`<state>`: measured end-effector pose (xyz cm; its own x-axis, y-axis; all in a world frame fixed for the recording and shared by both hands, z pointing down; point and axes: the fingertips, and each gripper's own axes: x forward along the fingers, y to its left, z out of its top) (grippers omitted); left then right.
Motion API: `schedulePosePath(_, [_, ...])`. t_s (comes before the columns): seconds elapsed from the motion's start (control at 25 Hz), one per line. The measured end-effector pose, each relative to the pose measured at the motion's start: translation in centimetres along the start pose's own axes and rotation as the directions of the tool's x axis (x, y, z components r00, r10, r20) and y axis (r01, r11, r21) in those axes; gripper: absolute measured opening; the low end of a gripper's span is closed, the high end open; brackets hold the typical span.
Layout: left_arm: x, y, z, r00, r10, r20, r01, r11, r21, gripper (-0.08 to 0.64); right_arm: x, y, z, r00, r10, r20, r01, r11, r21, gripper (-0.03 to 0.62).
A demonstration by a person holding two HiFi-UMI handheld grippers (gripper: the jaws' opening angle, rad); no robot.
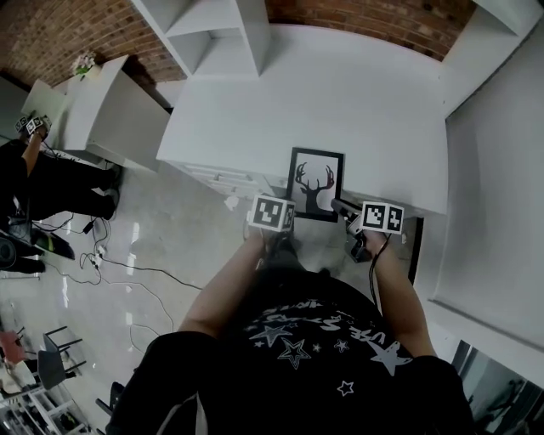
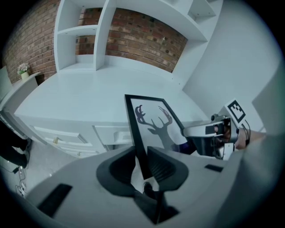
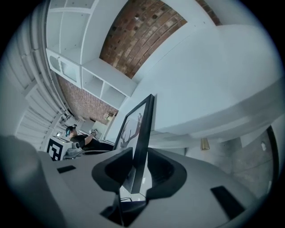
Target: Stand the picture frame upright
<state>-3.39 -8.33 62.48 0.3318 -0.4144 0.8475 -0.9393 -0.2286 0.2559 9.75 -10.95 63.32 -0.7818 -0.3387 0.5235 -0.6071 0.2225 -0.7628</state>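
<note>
Picture frame [image 1: 316, 183] w/ black border & deer silhouette is sitting at near edge of white bench [image 1: 374, 110]. L gripper [image 1: 291, 217] is touching its lower-left corner, R gripper [image 1: 337, 206] its lower-right. White shelves [image 1: 212, 34] are standing vs. brick wall [image 1: 51, 34] behind.

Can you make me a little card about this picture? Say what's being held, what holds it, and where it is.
Thing: frame, black, with a deer picture
Left gripper: shut on the frame's left edge
Right gripper: shut on the frame's right edge
Where: at the front edge of the white desk
Pose: looks tilted back, not yet upright
Behind: white shelves, brick wall
</note>
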Motion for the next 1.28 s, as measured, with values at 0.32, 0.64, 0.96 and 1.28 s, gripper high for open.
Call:
schedulePosePath(0.32, [-1.1, 0.2, -0.7, 1.0, 0.014, 0.026, -0.013, 1.0, -0.027, 0.091, -0.5, 1.7, 0.4, 0.997, 0.058, 0.055, -0.058, 0.998, -0.005, 0.095])
schedulePosePath(0.64, [-3.1, -1.6, -0.6, 0.985, -0.037, 0.168, 0.052, 0.995, -0.087, 0.092, -3.5, 5.2, 2.2, 0.966, 0.211, 0.146, -0.203, 0.977, -0.071, 0.084])
schedulePosePath(0.96, [-4.7, -4.1, -1.9, 0.957, -0.085, 0.276, 0.122, 0.985, -0.12, 0.092, -7.2, 8.0, 2.0, 0.938, 0.297, 0.177, -0.277, 0.952, -0.129, 0.078])
schedulePosePath(1.28, [-5.9, -5.8, -2.0, 0.933, -0.128, 0.337, 0.179, 0.976, -0.126, 0.094, -8.9, 10.1, 2.6, 0.918, 0.347, 0.192, -0.314, 0.931, -0.185, 0.078])
